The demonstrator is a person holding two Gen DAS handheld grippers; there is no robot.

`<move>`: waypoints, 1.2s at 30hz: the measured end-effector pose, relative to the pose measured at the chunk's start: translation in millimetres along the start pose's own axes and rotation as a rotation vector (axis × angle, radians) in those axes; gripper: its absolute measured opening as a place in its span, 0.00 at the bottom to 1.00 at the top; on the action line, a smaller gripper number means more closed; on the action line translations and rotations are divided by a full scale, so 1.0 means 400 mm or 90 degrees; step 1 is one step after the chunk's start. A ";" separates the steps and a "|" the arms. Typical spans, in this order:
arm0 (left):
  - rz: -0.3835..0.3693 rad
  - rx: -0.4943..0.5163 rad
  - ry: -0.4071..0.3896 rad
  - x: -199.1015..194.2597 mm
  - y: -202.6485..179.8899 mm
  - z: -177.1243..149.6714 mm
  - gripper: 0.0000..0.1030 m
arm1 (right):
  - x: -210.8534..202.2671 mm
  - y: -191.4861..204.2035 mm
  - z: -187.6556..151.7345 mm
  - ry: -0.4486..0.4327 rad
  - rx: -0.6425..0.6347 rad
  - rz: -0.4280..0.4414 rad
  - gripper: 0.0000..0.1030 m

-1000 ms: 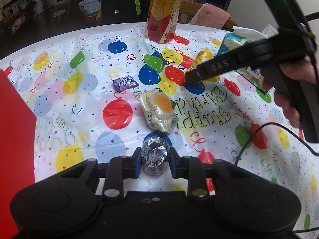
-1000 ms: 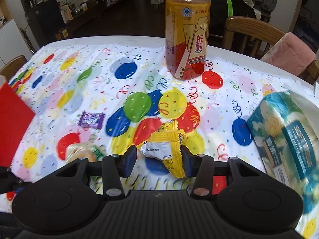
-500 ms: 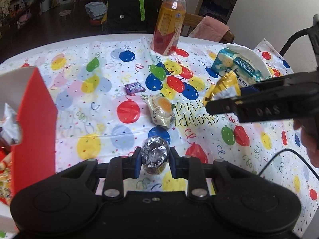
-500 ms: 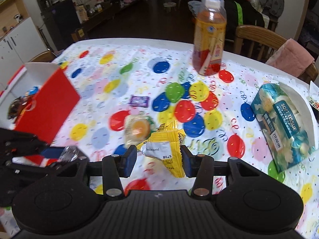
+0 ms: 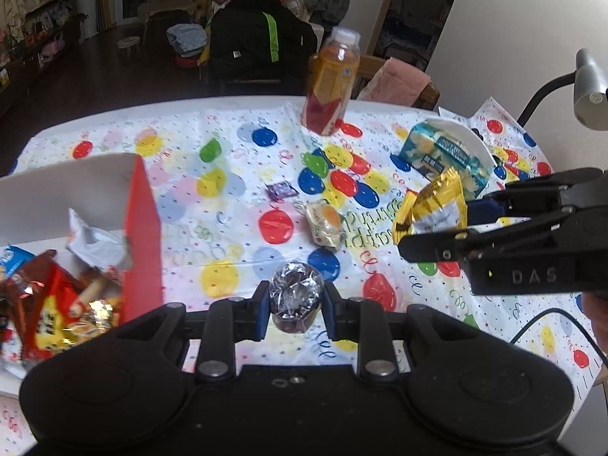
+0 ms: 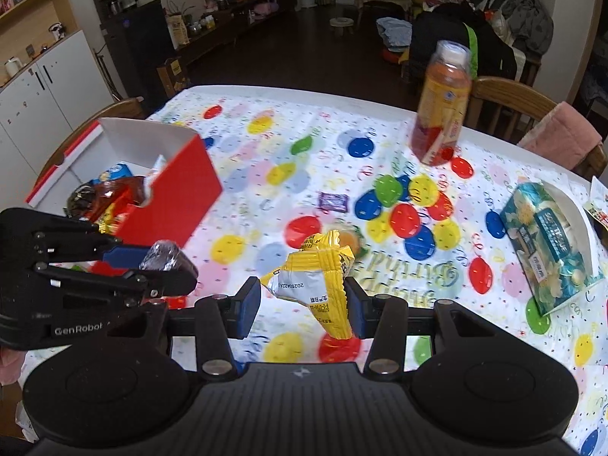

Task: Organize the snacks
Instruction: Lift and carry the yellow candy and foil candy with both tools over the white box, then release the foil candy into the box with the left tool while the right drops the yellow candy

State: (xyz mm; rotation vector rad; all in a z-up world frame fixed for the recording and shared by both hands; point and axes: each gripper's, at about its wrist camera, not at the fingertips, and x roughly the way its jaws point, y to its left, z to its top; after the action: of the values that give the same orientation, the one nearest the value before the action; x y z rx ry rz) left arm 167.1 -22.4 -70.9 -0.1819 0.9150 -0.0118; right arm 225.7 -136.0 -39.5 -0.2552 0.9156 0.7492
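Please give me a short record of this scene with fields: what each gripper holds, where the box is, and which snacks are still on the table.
left gripper: shut on foil-wrapped snack
right gripper: shut on yellow packet
red box: open, on the left of the table, already has snacks inside
loose on tablecloth: purple candy, clear-wrapped snack
other items: drink bottle, tissue pack
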 end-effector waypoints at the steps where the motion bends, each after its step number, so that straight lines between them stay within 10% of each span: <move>1: 0.000 -0.001 -0.003 -0.010 0.011 -0.001 0.24 | -0.003 0.015 0.003 -0.001 -0.001 0.002 0.45; 36: 0.110 -0.054 -0.029 -0.156 0.586 -0.011 0.24 | 0.214 0.557 0.188 -0.002 -0.095 0.019 0.45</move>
State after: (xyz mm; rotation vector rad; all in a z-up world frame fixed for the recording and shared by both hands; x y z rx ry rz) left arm 109.7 213.2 -62.2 -0.1813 0.8843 0.1910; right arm 153.2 103.6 -38.8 -0.3712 0.8633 0.8470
